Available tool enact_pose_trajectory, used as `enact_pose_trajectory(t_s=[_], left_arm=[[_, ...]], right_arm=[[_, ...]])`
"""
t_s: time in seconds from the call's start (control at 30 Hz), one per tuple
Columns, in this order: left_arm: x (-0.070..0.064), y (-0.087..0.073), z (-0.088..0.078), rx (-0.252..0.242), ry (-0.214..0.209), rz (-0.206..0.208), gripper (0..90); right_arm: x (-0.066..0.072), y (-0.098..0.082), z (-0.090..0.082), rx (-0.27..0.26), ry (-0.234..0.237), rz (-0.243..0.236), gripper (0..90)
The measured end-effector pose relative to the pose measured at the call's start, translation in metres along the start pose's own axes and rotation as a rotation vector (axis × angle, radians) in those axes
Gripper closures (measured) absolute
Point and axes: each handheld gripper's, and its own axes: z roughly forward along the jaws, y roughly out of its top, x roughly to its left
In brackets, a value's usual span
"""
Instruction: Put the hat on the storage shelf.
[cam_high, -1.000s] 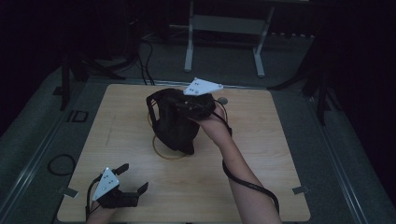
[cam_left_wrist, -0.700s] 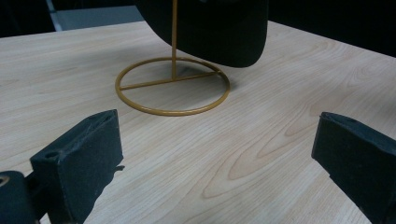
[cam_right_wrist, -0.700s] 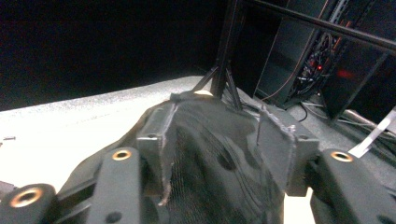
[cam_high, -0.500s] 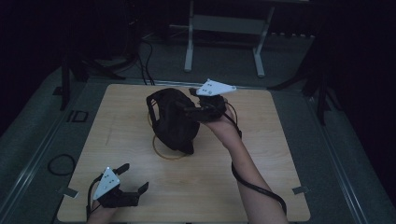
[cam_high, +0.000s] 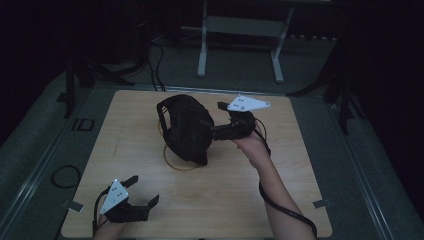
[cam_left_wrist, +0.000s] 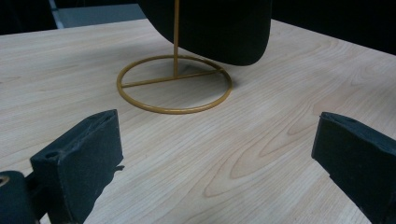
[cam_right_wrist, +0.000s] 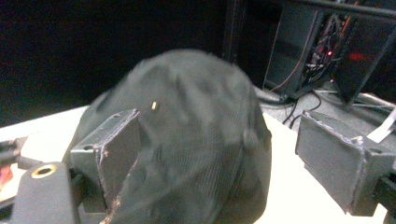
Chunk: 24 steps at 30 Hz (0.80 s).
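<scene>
Right gripper (cam_right_wrist: 219, 163) at the black cap (cam_right_wrist: 187, 140)

The two jaws stand wide apart, having just been opening. The cap sits between them, blurred, with its dome toward the camera. The left jaw lies against the cap's side; the right jaw is clear of it. A pale table (cam_right_wrist: 299, 196) shows beneath. Dark equipment with cables (cam_right_wrist: 322, 51) stands behind at upper right.

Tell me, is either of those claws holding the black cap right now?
No. The right gripper, whose jaws have just been opening, stands open beside the cap on its gold stand. The left gripper is open too.
</scene>
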Motion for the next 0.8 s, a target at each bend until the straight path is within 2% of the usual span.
enact_pose_trajectory(t_s=[0.23,0.7,0.8], left_arm=[[0.0,0.0,0.001,-0.003,0.004,-0.002,2.2],[0.0,-0.001,0.003,0.015,0.001,0.007,2.2],[0.0,-0.001,0.003,0.011,0.003,0.003,2.1]], right_arm=[[0.003,-0.019,-0.012,-0.007,-0.007,-0.012,13.9],[0.01,-0.065,-0.03,0.026,0.025,-0.018,14.3],[0.011,-0.078,-0.036,0.042,0.018,-0.02,14.3]])
